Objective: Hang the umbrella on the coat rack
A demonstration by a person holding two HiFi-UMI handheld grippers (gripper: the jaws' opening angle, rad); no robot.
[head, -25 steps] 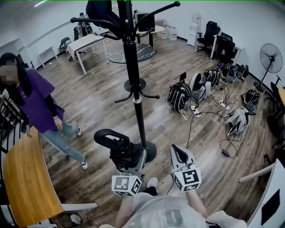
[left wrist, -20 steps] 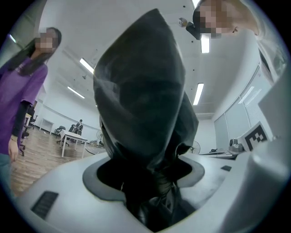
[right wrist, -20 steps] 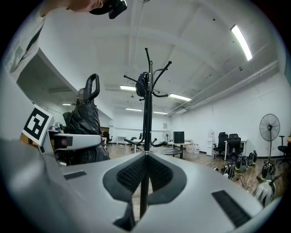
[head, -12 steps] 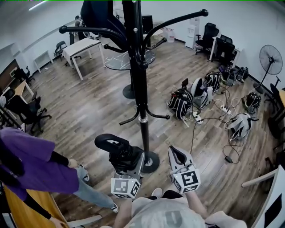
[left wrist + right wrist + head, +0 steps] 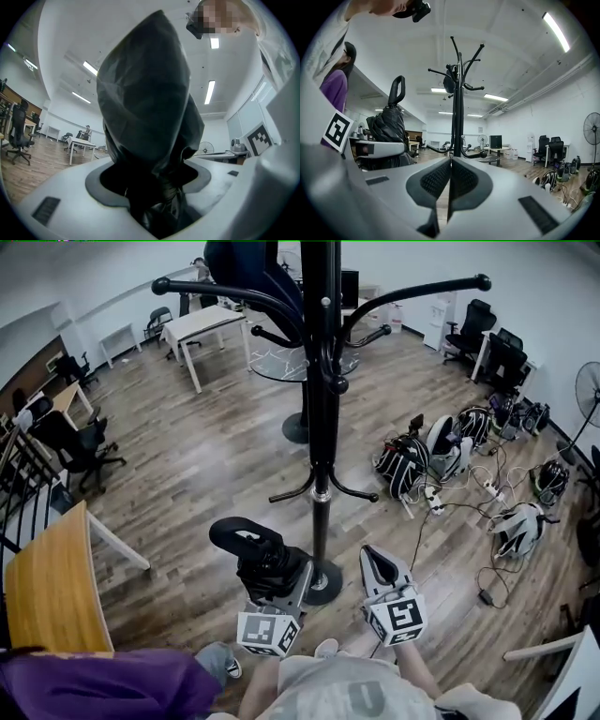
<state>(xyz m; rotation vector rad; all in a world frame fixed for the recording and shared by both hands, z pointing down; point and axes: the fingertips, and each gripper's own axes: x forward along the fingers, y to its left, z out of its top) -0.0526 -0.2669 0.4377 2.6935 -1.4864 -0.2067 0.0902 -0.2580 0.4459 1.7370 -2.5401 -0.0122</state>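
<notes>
We hold the umbrella (image 5: 255,549) in our left gripper (image 5: 279,577), just left of the coat rack (image 5: 322,456)

Our left jaws are clamped on the folded black fabric, and the looped handle stands upright, close beside the rack's pole yet apart from it. Just right of the pole our right gripper (image 5: 376,561) hovers with its jaws pressed together on nothing, pointing towards the rack

The umbrella (image 5: 255,554) is black and folded into a crumpled bundle. It stands upright with its loop handle on top, just left of the coat rack (image 5: 322,427), apart from its pole. The coat rack is a tall black pole with curved hooks on a round foot.
</notes>
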